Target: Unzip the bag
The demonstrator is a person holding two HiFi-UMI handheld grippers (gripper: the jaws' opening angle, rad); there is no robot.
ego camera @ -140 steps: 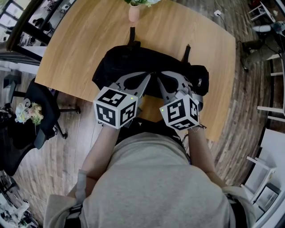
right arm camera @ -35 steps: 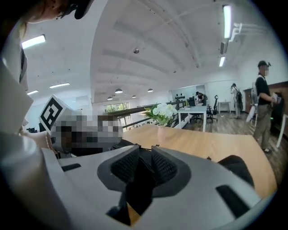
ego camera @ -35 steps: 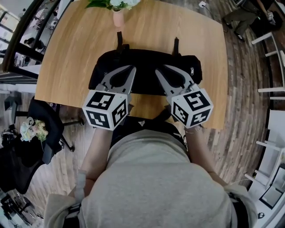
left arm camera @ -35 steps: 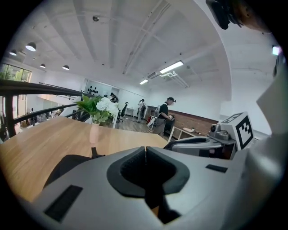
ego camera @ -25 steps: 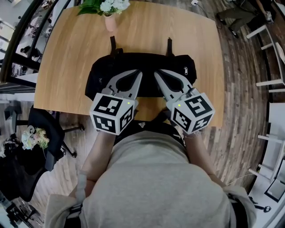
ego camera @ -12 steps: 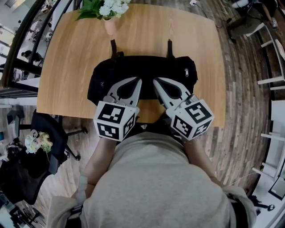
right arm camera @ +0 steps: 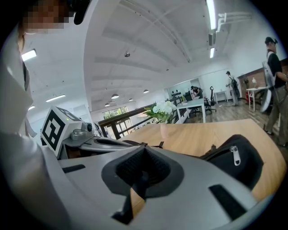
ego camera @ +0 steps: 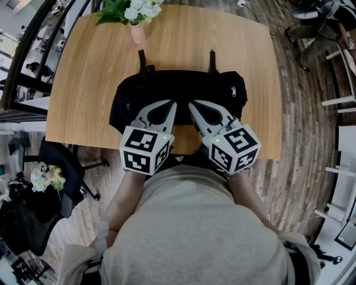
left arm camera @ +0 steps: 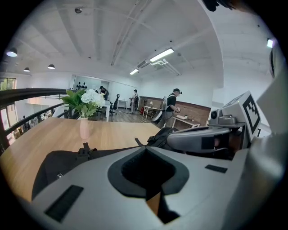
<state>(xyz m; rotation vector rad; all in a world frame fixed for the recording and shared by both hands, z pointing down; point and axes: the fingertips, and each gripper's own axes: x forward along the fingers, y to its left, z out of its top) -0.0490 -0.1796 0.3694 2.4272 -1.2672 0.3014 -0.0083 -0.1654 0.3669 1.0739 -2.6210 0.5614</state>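
Left gripper (ego camera: 172, 103) and right gripper (ego camera: 191, 104): jaws pressed together, tips on the closed bag (ego camera: 178, 84). Beyond it, a vase (ego camera: 137, 33) holding flowers (ego camera: 133, 9).

Bare wooden tabletop (ego camera: 83, 72) lies open at 9 and 3 o'clock of the black fabric bag (ego camera: 178, 83); a pink vase (ego camera: 137, 33) blocks 11 o'clock.

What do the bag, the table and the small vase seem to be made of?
Bag: black woven fabric, probably nylon; matte, with soft folds and a shiny metal zipper pull.
Table: light wood or wood veneer, smooth, with faint grain lines.
Vase: pale pink and opaque, perhaps ceramic; too small to be sure.
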